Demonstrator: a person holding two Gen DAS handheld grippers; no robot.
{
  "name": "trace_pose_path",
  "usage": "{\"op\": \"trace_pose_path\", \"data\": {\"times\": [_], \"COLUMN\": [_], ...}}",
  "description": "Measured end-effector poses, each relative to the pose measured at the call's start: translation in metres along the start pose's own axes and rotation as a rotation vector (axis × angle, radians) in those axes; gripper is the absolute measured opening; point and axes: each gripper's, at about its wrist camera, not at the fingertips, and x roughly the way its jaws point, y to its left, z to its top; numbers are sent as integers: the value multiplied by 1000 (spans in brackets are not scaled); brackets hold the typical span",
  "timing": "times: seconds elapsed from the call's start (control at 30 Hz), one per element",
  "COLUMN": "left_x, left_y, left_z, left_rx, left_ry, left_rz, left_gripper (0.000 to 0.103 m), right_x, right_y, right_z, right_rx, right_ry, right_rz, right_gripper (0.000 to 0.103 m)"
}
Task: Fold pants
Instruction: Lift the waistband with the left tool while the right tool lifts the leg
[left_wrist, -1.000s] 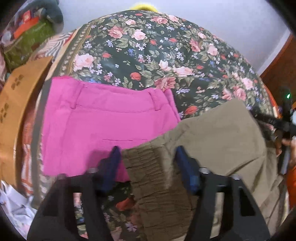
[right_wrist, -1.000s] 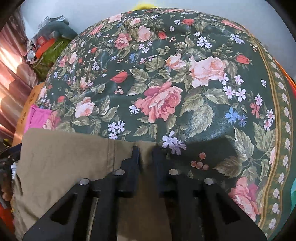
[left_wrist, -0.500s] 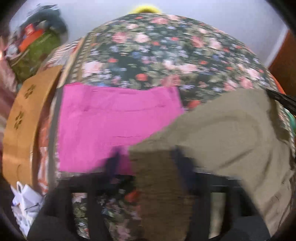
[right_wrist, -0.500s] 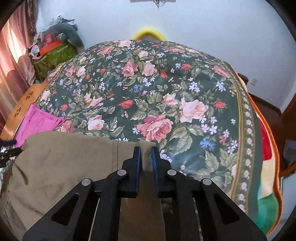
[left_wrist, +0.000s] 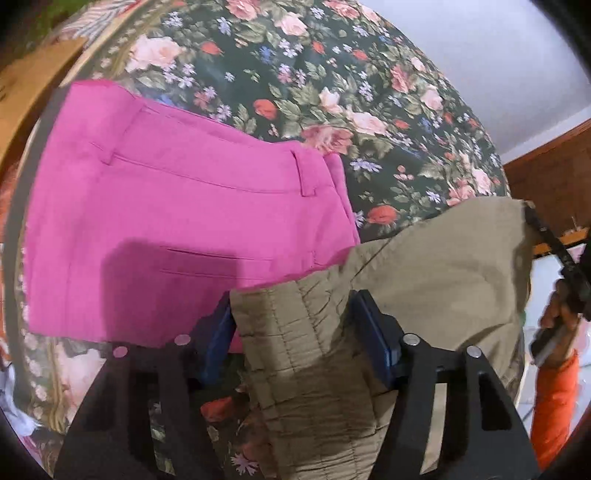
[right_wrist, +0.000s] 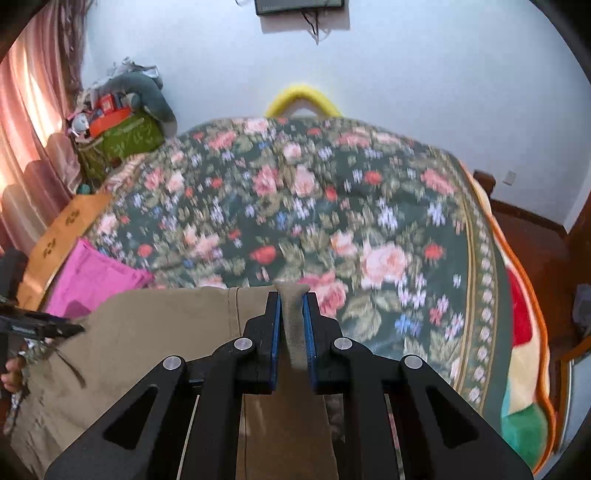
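Observation:
Olive-khaki pants (left_wrist: 436, 266) hang stretched between my two grippers above the floral bed cover (left_wrist: 332, 74). My left gripper (left_wrist: 291, 314) is shut on the gathered elastic waistband (left_wrist: 295, 332). My right gripper (right_wrist: 291, 299) is shut on a bunched edge of the same pants (right_wrist: 166, 332), and the cloth pokes up between its blue pads (right_wrist: 275, 325). The right gripper also shows at the right edge of the left wrist view (left_wrist: 543, 229). The left gripper also shows at the left edge of the right wrist view (right_wrist: 40, 325).
Folded pink pants (left_wrist: 166, 206) lie on the bed's left side, partly under the khaki waistband; they also show in the right wrist view (right_wrist: 92, 277). A brown cardboard box (right_wrist: 62, 236), a green bag (right_wrist: 122, 140) and curtains stand left of the bed. Wooden floor lies to the right.
Both grippers have lifted the khaki pants higher off the bed. The right wrist view now takes in the whole bed and the wall. The left gripper has swung left over the pink pants.

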Motion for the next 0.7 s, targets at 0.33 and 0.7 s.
{"op": "trace_pose_path", "data": {"times": [0.33, 0.7], "left_x": [-61, -158], "left_y": [-38, -87], "left_z": [-14, -39], "left_rx": [134, 262], "left_ry": [-241, -456], "left_rz": [235, 247], "left_gripper": [48, 47], "right_x": [-42, -115], "right_y": [22, 17], "right_z": [28, 32], "right_rx": [-47, -23], "right_ry": [-110, -197], "right_rz": [24, 7], "right_gripper": [10, 10]}}
